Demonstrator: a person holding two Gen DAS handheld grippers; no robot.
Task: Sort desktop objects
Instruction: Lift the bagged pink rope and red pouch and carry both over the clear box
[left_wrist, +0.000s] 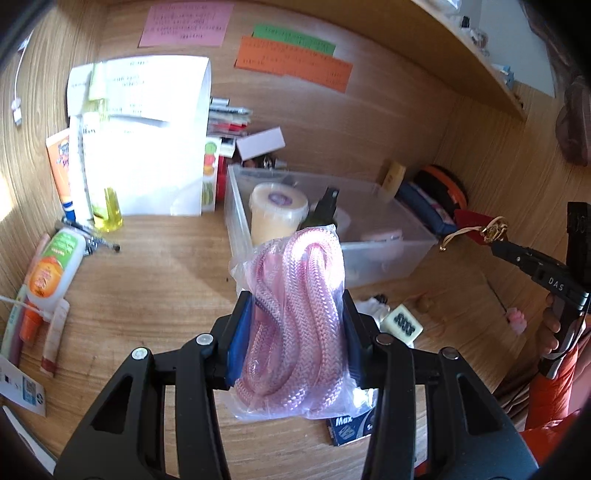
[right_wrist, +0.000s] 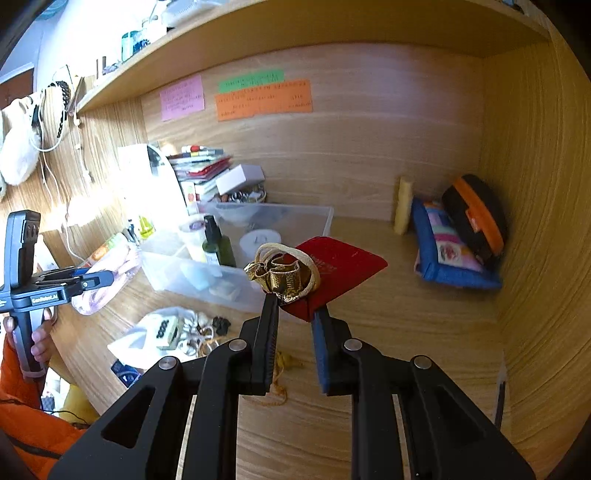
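— Two grippers are up over the wooden desk (right_wrist: 369, 424) at once, as we see it. What does the left gripper (left_wrist: 297, 314) have?

— We see its blue pads (left_wrist: 238, 343) pressed on either side of a clear bag of pink braided rope (left_wrist: 291, 317), held clear of the desk top, just in front of the clear plastic bin (left_wrist: 388, 254).

— And the right gripper (right_wrist: 295, 306)?

— We find its fingers closed on a red pouch (right_wrist: 340, 269) with a crumpled gold bag and tan cord (right_wrist: 284, 277) bunched at the tips, lifted above the desk near the bin's right end. From the left wrist view the same pouch (left_wrist: 471, 223) shows beside the bin's right corner.

— What sits in the bin?

— We make out a cream tub with a purple label (left_wrist: 279, 212), a dark green spray bottle (right_wrist: 218, 247) and a white round lid (right_wrist: 260, 240).

— Anything else on the desk?

— At the left edge we see tubes and a white bottle with an orange label (left_wrist: 51, 269); near the front edge, a white block with dark digits (left_wrist: 402, 325); in the back right corner, a blue patterned case (right_wrist: 447, 254) against an orange-and-black case (right_wrist: 476, 218)
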